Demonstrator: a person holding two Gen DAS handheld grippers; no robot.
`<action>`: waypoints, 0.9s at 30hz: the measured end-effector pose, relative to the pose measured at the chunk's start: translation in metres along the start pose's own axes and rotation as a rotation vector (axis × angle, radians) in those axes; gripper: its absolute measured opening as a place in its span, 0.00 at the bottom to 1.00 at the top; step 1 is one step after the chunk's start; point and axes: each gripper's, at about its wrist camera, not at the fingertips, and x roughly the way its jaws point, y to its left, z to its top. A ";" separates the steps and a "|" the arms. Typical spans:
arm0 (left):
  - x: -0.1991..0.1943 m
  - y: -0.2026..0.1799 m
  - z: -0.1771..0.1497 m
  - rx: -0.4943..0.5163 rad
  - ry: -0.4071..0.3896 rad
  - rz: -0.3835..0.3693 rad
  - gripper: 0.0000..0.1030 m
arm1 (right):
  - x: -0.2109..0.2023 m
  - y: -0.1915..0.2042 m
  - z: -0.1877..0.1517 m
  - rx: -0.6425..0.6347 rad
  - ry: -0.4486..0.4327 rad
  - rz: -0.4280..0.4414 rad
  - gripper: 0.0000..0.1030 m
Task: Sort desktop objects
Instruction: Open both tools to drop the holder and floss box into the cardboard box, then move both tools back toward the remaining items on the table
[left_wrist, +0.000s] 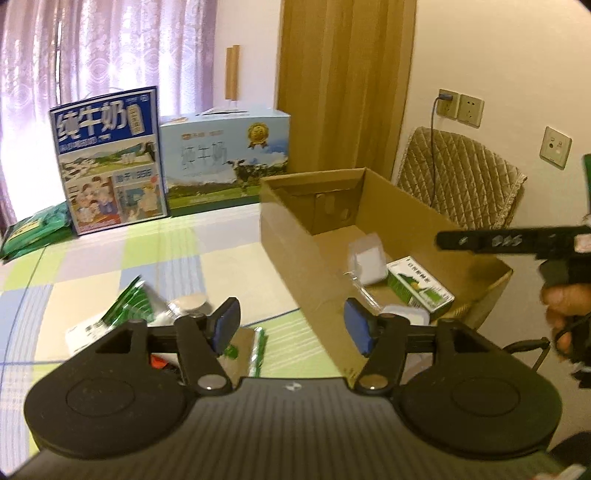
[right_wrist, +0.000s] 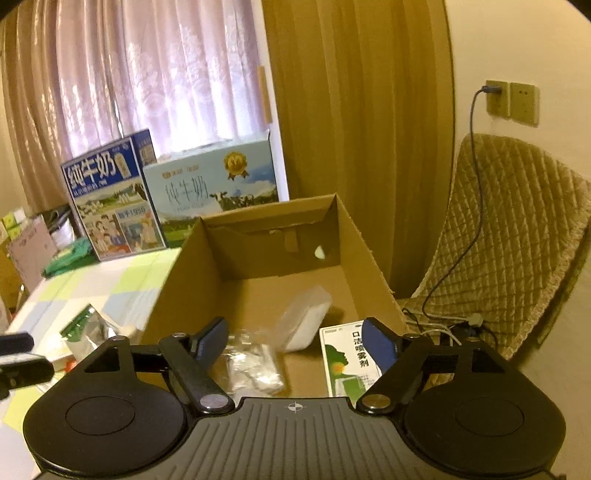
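here the left gripper (left_wrist: 291, 326) is hanging with its jaws spread wide and holding nothing. just ahead of the left jaw, a green foil pouch (left_wrist: 131, 301) and a small jar with a silver lid (left_wrist: 190, 302) are lying on the checked counter (left_wrist: 92, 266), close together; a second green-edged packet (left_wrist: 258, 349) is showing between the jaws, low and near. beyond the right jaw the cardboard box (left_wrist: 295, 258) is standing open, already taking in a white plastic case (left_wrist: 367, 260) and a green and white carton (left_wrist: 421, 288).

the right gripper (right_wrist: 295, 349) is also hovering with jaws wide apart and empty, over the near edge of the cardboard box (right_wrist: 177, 288). a clear bag of white pieces (right_wrist: 255, 363) is lying between its jaws, the spray carton (right_wrist: 345, 363) is sitting right at the right jaw, and the plastic case (right_wrist: 306, 325) is resting just past them. far off, two milk cartons (left_wrist: 110, 158) are standing against the curtain.

judging from this, the loose items ahead of the left jaw are next. the pouch looks slippery and crumpled, so it would be wise to be lowering squarely over its thicker middle, closing gently, and keeping the jar clear of the jaws so it is not knocked over. the right gripper would do well staying out of the box's path.
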 end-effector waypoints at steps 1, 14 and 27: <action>-0.004 0.003 -0.004 -0.003 0.003 0.005 0.57 | -0.007 0.002 -0.001 0.002 -0.008 0.005 0.79; -0.076 0.075 -0.061 -0.035 0.026 0.147 0.77 | -0.068 0.084 -0.029 -0.062 -0.059 0.153 0.91; -0.101 0.142 -0.106 -0.069 0.076 0.243 0.83 | -0.053 0.165 -0.090 -0.200 0.071 0.267 0.97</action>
